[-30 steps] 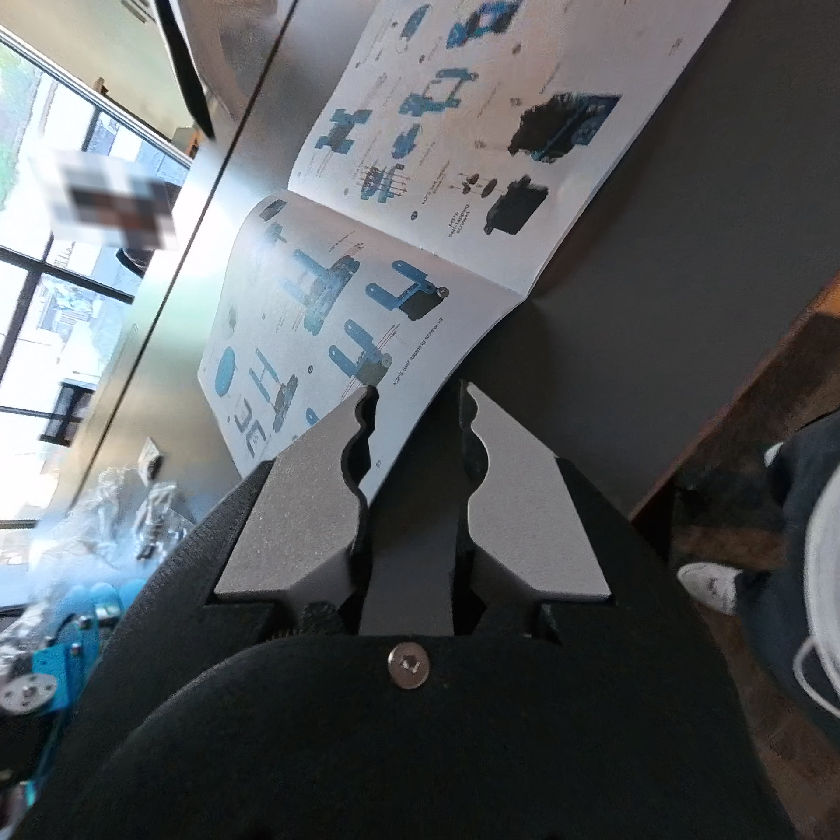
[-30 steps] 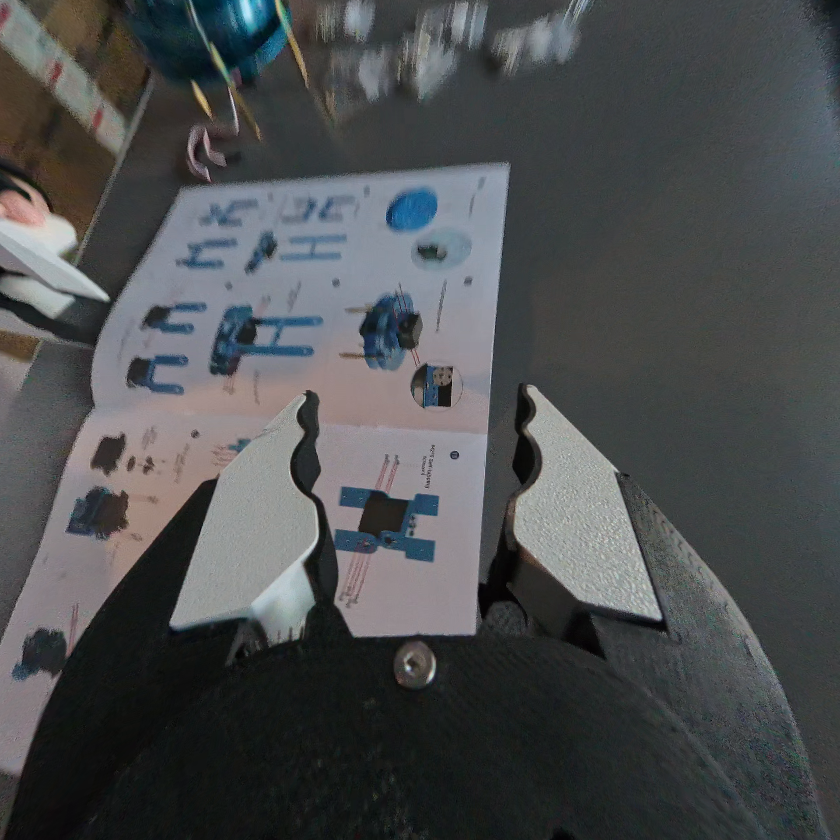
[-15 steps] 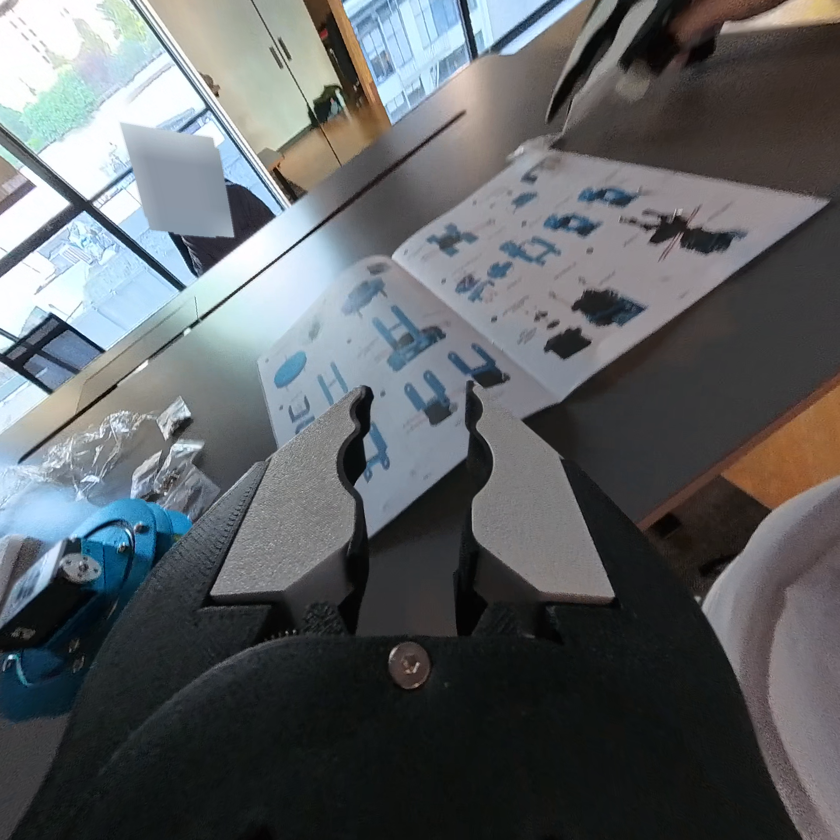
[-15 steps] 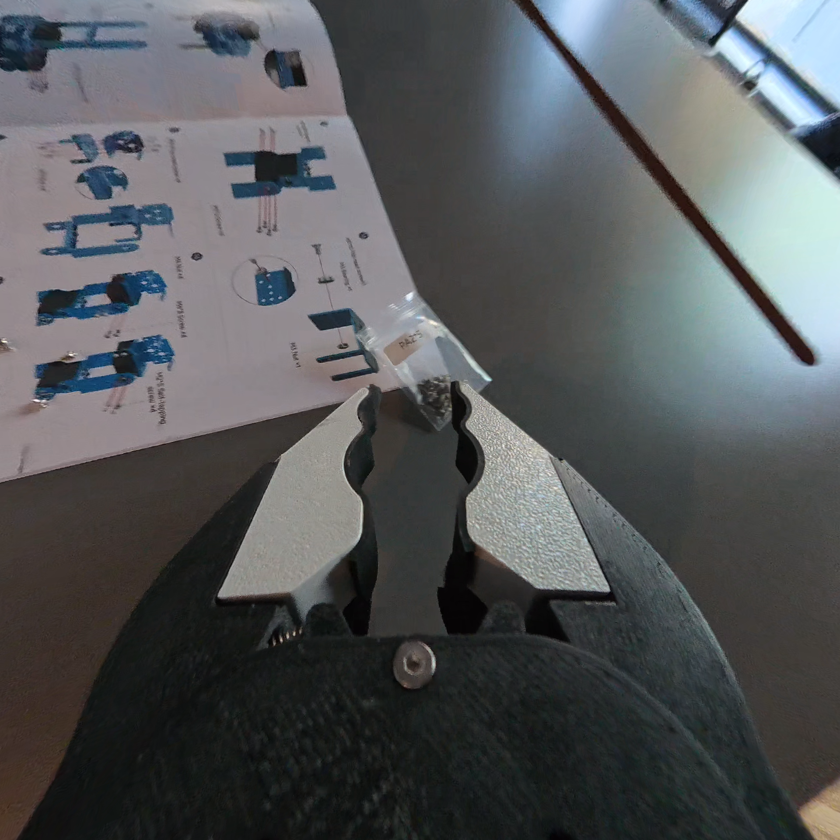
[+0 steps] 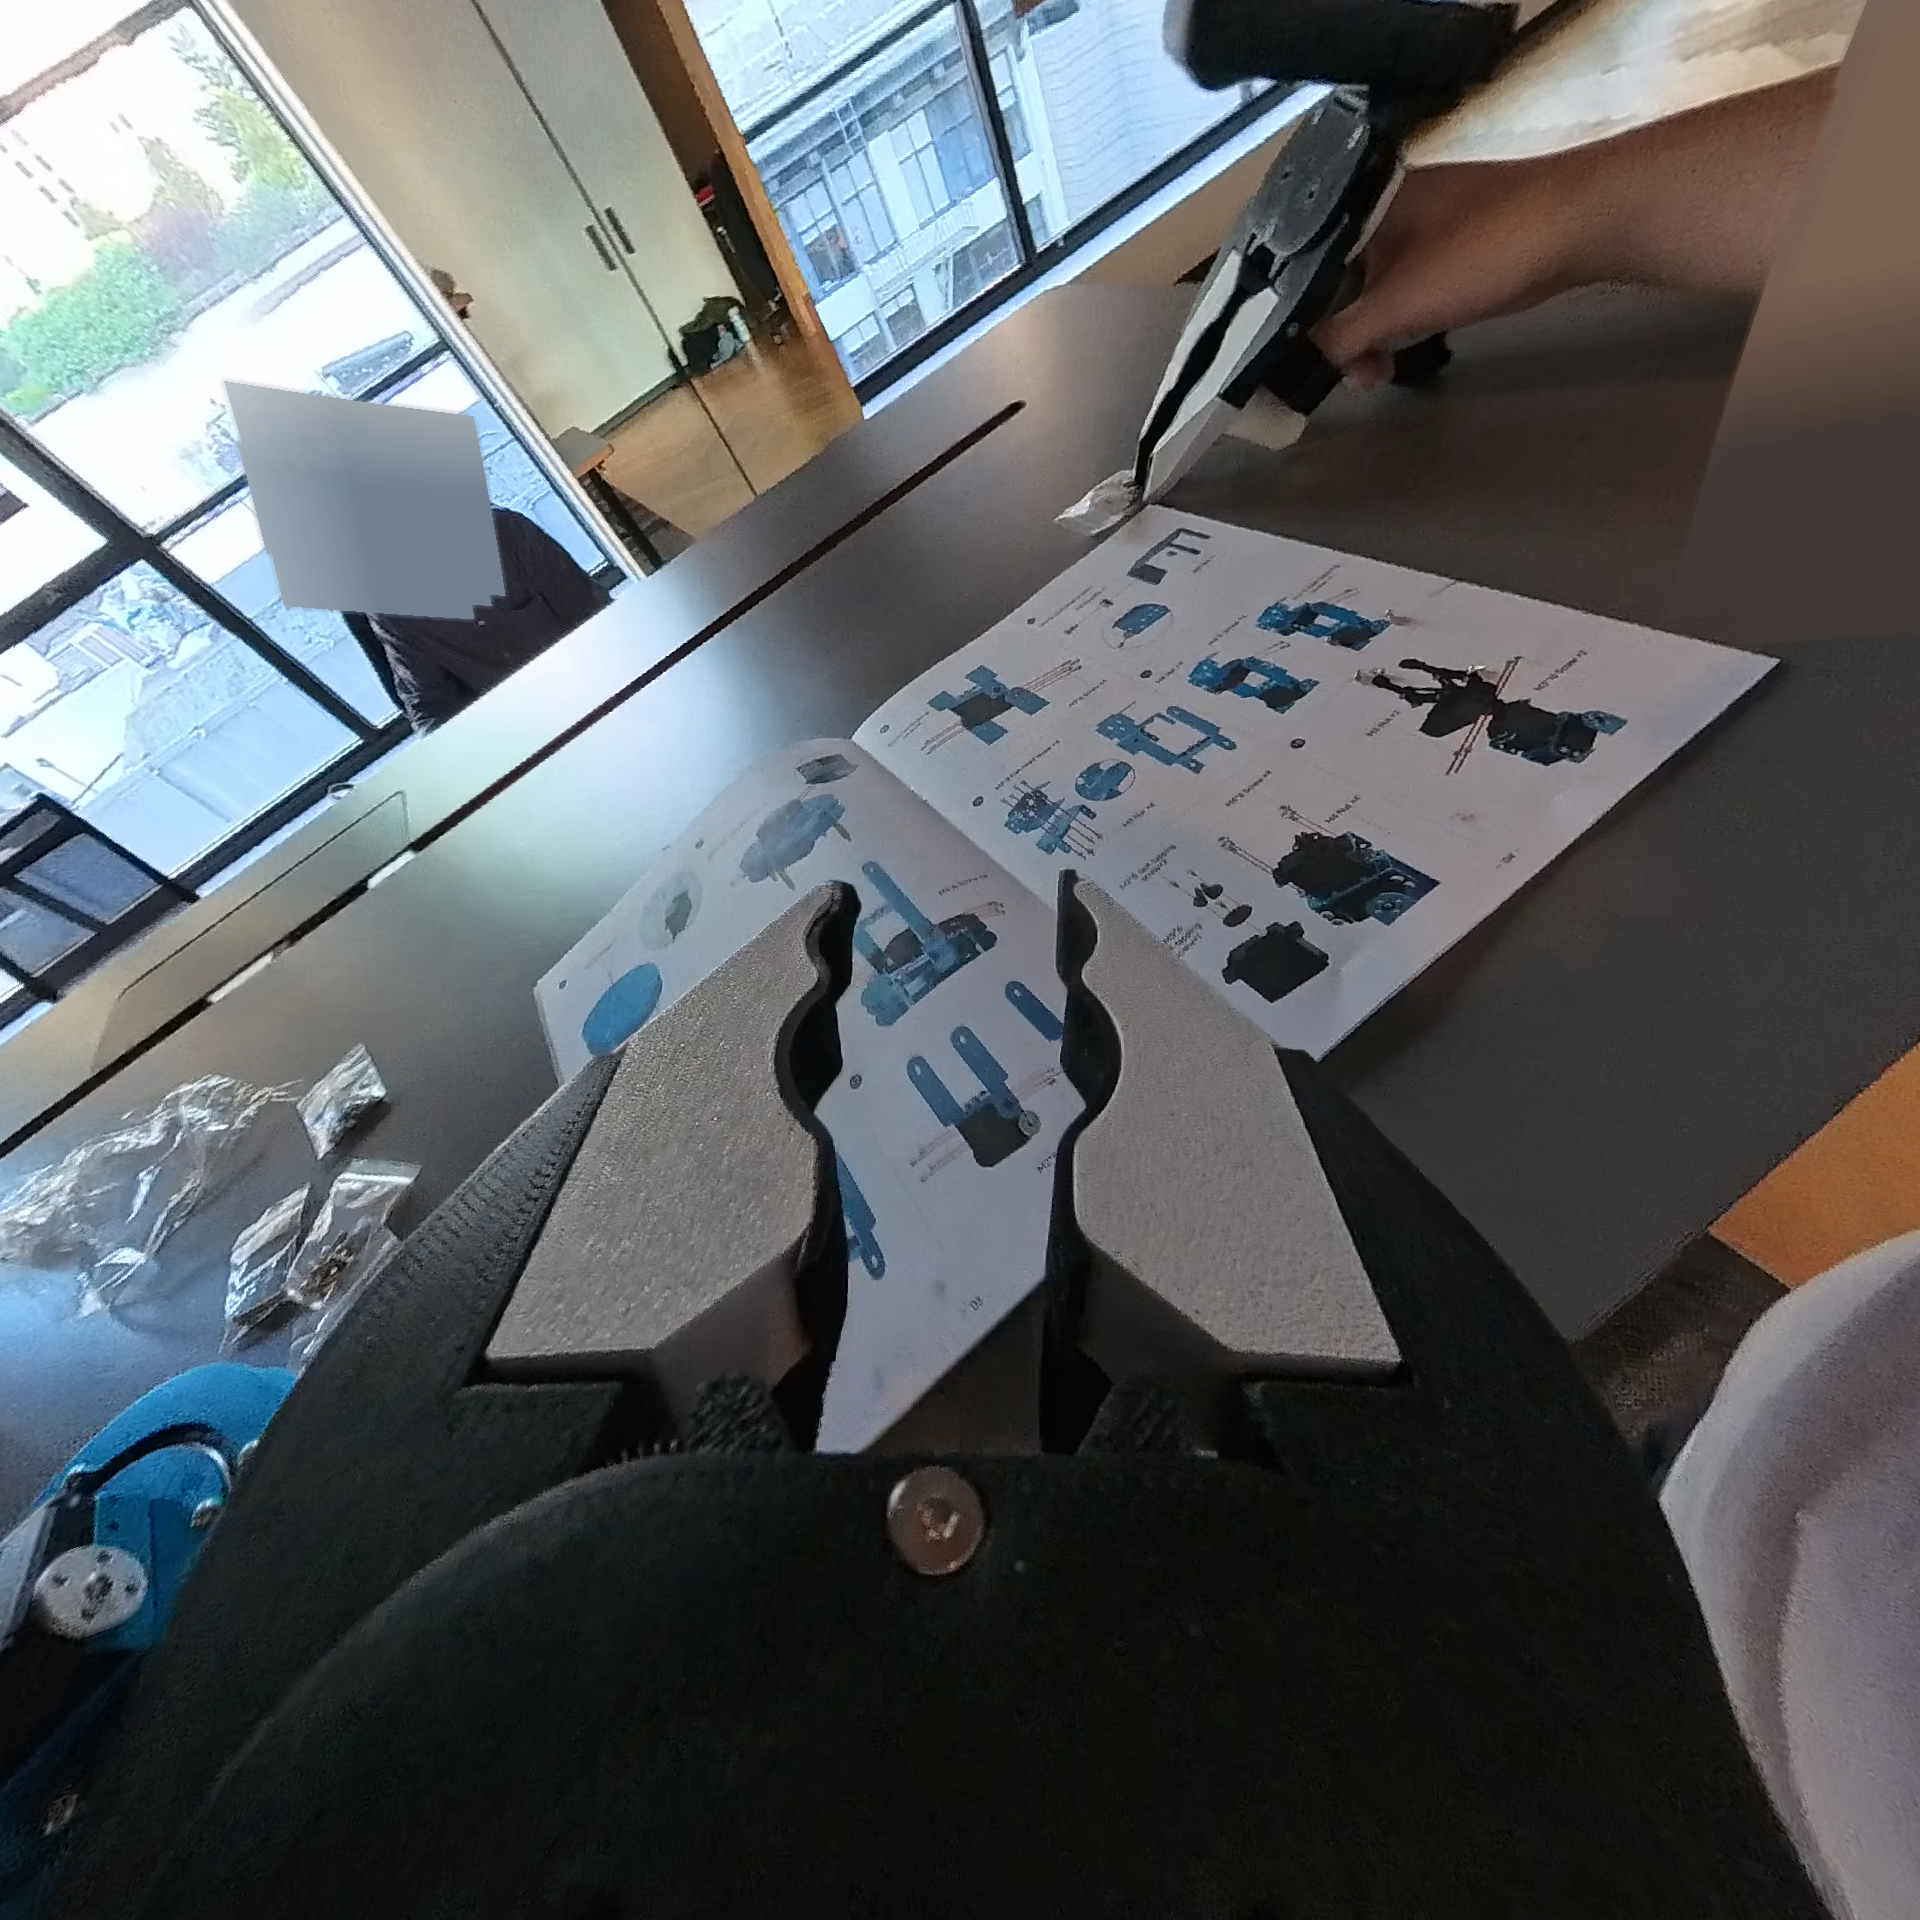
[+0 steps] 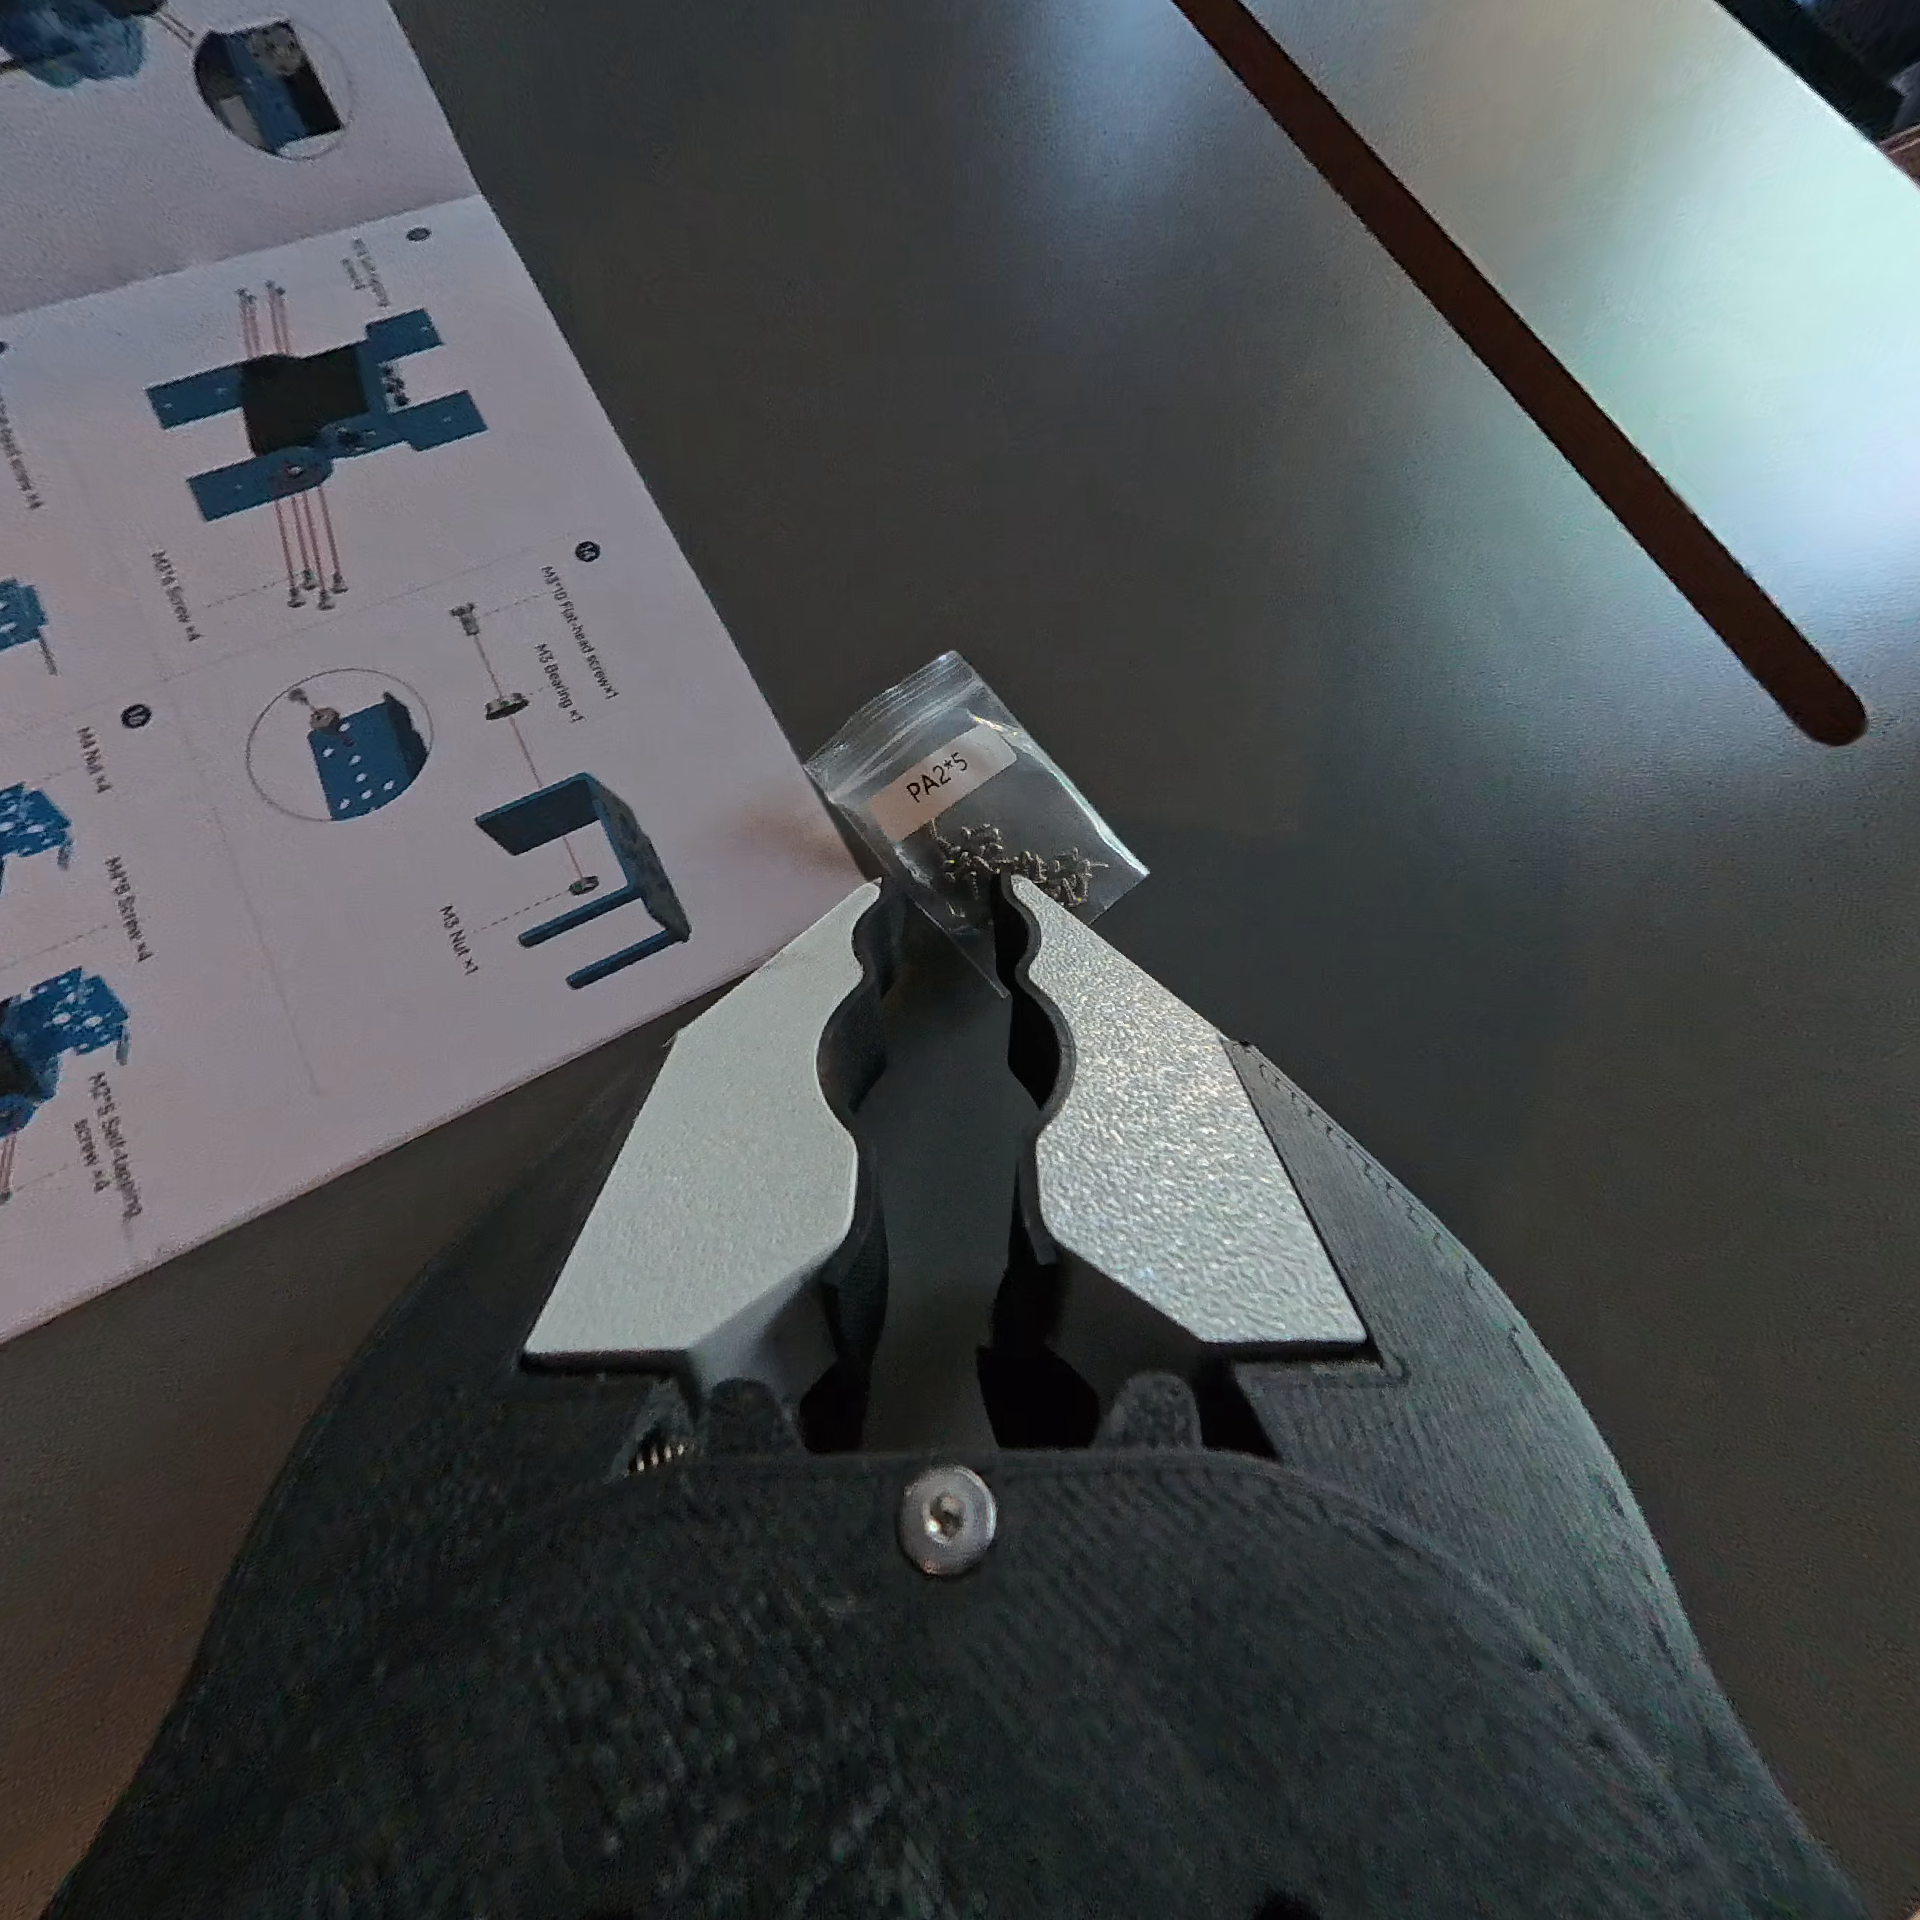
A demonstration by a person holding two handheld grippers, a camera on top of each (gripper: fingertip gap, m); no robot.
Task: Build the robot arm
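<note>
- Small clear zip bag (image 6: 971,821) of tiny screws, one of it by the right gripper: it bears a white label and lies on the dark table (image 6: 1351,520), touching the corner of the open instruction booklet (image 6: 312,623).
- Right gripper (image 6: 943,891): the bag's lower corner sits between the fingertips, which stand close with a narrow gap; whether they are pinching the plastic cannot be told. In the left wrist view the same gripper (image 5: 1153,473) tips down at the bag (image 5: 1101,507), held by a hand (image 5: 1455,270).
- Left gripper (image 5: 956,894): fingers apart, holding nothing, hovering above the near page of the booklet (image 5: 1195,769).
- Half a second ago the right gripper's tips sat just short of the bag; now they reach around its corner. The left view has swung little.
- Other containers: about three more small clear bags (image 5: 343,1091) of hardware and some crumpled clear plastic (image 5: 135,1164) lie left of the booklet.
- One blue servo assembly (image 5: 125,1496) sits at the near left edge.
- One person (image 5: 468,634) stands by the windows beyond the table.
</note>
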